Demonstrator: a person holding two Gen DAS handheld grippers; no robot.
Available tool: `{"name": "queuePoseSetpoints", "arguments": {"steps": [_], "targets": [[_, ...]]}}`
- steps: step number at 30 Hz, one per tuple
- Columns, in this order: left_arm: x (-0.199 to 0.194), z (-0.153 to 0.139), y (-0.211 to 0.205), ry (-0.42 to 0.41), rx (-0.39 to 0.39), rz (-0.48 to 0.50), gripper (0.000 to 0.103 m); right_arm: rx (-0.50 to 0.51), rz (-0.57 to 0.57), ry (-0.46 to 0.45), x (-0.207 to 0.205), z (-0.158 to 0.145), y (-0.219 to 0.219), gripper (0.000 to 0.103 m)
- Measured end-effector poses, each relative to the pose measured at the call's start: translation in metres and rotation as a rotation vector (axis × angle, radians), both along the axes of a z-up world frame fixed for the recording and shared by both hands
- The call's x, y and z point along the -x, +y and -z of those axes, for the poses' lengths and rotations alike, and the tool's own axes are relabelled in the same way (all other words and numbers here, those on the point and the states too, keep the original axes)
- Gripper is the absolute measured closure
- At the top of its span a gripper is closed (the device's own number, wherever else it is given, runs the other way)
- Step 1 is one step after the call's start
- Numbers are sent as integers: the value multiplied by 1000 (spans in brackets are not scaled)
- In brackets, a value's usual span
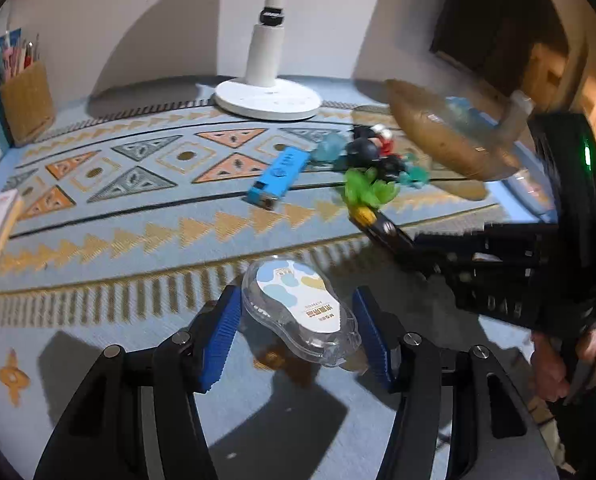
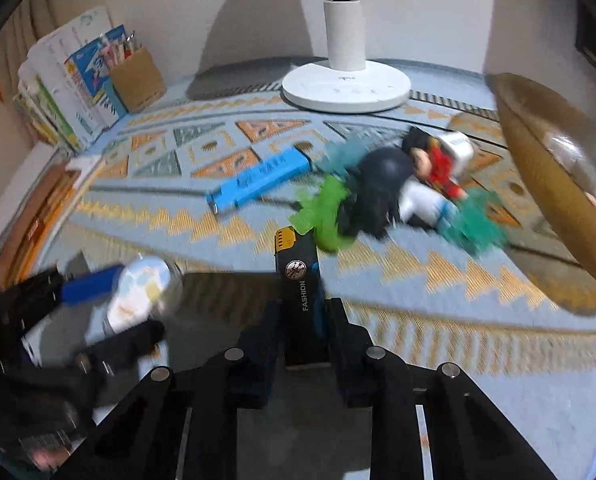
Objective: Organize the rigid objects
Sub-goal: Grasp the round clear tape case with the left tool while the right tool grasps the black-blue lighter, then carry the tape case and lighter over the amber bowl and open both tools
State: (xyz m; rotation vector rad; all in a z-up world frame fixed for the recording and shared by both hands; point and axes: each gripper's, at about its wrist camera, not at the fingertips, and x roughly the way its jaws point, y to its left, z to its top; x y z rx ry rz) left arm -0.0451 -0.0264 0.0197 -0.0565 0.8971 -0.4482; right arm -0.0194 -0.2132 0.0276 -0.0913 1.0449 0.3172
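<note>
The left gripper (image 1: 298, 332) is sitting wide apart around a clear case (image 1: 298, 312) on the mat (image 1: 137, 240). The right gripper (image 2: 302, 320) is squeezing a black box (image 2: 298, 276) near the toys (image 2: 378, 188).

Glossy clear plastic case (image 1: 298, 312), woven tablecloth (image 1: 137, 216)

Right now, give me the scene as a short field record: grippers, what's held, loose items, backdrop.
left gripper: open, clear plastic case between its blue pads, contact unclear
right gripper: shut on black FASHION-labelled item
loose on mat: blue stick-shaped item, toy pile with green pieces
mat: patterned blue mat
backdrop: white lamp base, pencil holder, books
image quality: motion blur on the right side
</note>
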Motion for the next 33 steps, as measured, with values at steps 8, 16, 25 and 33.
{"name": "queuePoseSetpoints", "arguments": {"steps": [8,16,25,33], "targets": [[4,6,-12,15,-44,1,48,-25,49,35,44,-2,-49,80],[3,10,-13,31,-91,-43,42,95,5,-39,38,2,-19,52],[4,-1,-34,13,-96,-38,50,-5,-69,-38,41,-1,1,81],[13,-56,-50,-123,-63,-18,50,-168,9,-114,39,-45,-42,81]]}}
